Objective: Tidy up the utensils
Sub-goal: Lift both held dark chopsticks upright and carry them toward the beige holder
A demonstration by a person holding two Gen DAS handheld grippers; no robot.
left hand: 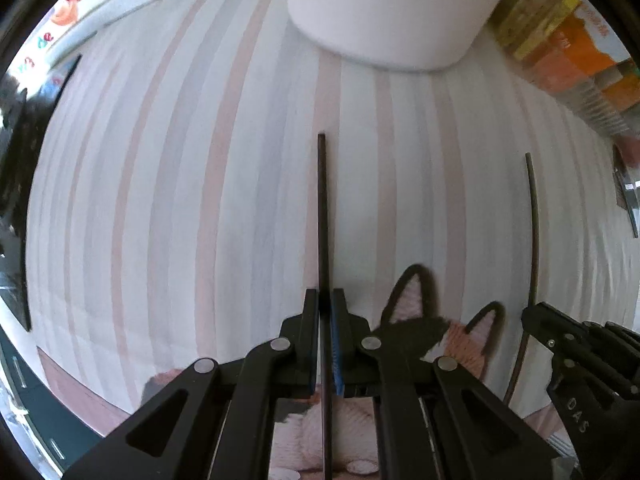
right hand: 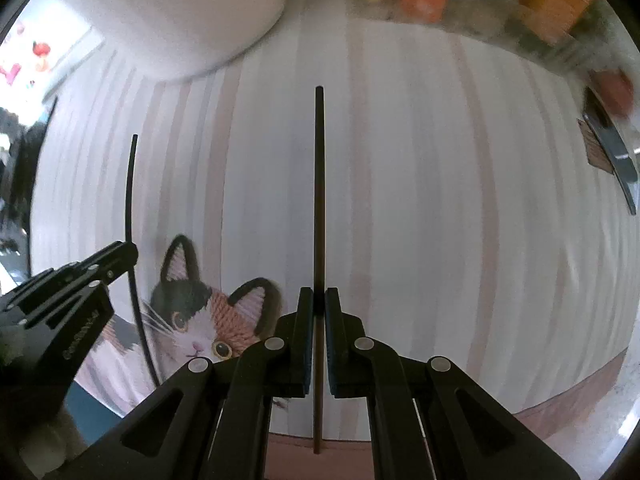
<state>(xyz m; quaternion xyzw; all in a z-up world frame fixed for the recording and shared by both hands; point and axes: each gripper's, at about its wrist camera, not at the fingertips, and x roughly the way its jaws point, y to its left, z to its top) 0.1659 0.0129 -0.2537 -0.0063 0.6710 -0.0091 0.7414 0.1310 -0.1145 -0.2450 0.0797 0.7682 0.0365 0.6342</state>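
Note:
My left gripper (left hand: 326, 300) is shut on a thin black chopstick (left hand: 322, 208) that points forward toward a white cylindrical holder (left hand: 384, 12). My right gripper (right hand: 319, 300) is shut on a second black chopstick (right hand: 319, 184), also pointing forward. Each gripper shows in the other's view: the right one at the right edge (left hand: 536, 316) with its chopstick (left hand: 534, 232), the left one at the left edge (right hand: 128, 250) with its chopstick (right hand: 130, 188). The holder sits at the upper left in the right wrist view (right hand: 184, 16). Both sticks hang above a striped mat.
A striped pink and grey mat (left hand: 180, 200) with a cat picture (right hand: 200, 320) covers the table. Colourful boxes (left hand: 568, 48) stand along the far right. A dark flat object (right hand: 612, 156) lies at the right edge. Dark clutter (left hand: 16, 152) is at the left.

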